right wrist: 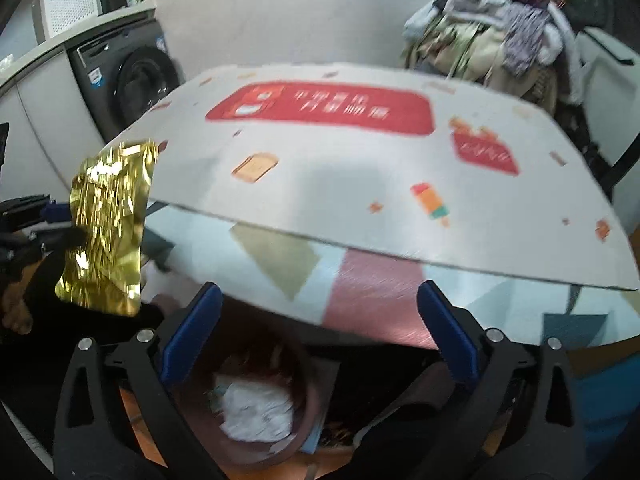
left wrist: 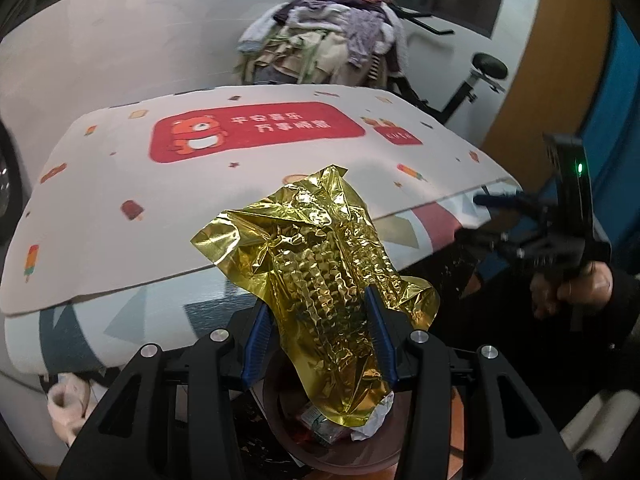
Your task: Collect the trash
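Observation:
My left gripper (left wrist: 318, 312) is shut on a crumpled gold foil wrapper (left wrist: 320, 264) and holds it upright above a brown round trash bin (left wrist: 280, 412) with paper and wrappers inside. The wrapper also shows in the right wrist view (right wrist: 106, 232) at the left. My right gripper (right wrist: 320, 312) is open and empty, over the same bin (right wrist: 296, 432), which holds crumpled white paper (right wrist: 256, 408). In the left wrist view the right gripper (left wrist: 500, 216) shows at the right, held by a hand.
A table with a white printed mat (left wrist: 200, 184) (right wrist: 360, 176) lies ahead over a patterned cloth (right wrist: 376, 292). A pile of clothes (left wrist: 320, 40) sits behind it. A washing machine (right wrist: 128, 84) stands at the back left.

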`<state>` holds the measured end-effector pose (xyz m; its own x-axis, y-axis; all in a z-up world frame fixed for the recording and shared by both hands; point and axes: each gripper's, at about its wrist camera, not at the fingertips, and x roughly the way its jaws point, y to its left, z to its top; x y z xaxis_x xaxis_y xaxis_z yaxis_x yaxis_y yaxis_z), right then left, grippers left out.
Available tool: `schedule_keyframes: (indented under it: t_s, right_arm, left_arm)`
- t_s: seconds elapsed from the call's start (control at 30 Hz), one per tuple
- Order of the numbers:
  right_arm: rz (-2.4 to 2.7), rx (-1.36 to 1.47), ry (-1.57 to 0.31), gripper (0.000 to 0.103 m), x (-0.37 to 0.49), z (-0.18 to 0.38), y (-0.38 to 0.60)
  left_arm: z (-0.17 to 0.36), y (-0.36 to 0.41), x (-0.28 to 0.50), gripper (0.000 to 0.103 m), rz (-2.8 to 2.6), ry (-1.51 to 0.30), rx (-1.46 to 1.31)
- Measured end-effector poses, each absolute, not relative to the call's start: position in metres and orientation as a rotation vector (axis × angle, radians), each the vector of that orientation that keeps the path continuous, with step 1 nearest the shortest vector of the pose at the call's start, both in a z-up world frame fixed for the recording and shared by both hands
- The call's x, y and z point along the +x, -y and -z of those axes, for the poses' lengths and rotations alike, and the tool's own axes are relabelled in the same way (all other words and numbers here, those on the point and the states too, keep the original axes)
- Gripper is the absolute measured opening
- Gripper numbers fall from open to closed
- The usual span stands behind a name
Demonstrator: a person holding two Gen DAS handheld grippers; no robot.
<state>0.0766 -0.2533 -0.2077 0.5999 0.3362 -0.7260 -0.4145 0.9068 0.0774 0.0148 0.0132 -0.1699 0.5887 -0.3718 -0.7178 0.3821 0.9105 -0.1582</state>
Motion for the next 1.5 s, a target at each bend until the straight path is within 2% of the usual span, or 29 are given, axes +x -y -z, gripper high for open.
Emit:
schedule_keyframes:
  t_s: [0.3,0.77,0.8,0.83,0.9,1.0,1.2,1.5]
  right_arm:
    - [-0.373,-0.015,-0.754,0.097,0.070,0.211,0.273]
    - [-0.369,-0.004,-0.764,0.097,0.071,0.215,0.268]
    - [-0.369,-0.003,-0.765,0.097,0.071,0.215,0.268]
    - [-0.369,-0.002,-0.765,0.097,0.070,0.215,0.268]
    - [-0.370,-0.003,-0.767,0.097,0.071,0.215,0.268]
    - [-0.372,-0.009,-0.770,0.097,0.071,0.216,0.266]
    - [-0.374,-0.016,-0.772,0.097,0.071,0.217,0.265]
    - [-0.373,-0.024,-0.774,0.097,0.072,0.218,0.264]
  left_arm:
    - [0.194,0.011,0.005,0.045,0.486,-0.836,0.103]
    - [0.219,0.036,0.009,0.047,0.504,-0.913,0.222]
    - [0.220,0.037,0.009,0.055,0.503,-0.917,0.223]
    - [0.220,0.037,0.009,0.070,0.497,-0.919,0.224]
    - [0.219,0.035,0.009,0.084,0.473,-0.906,0.216]
    - [0.215,0.024,0.013,0.089,0.421,-0.888,0.172]
    - [0.202,-0.005,0.018,0.090,0.346,-0.837,0.028]
    - [0.192,-0.021,0.020,0.092,0.296,-0.805,-0.037]
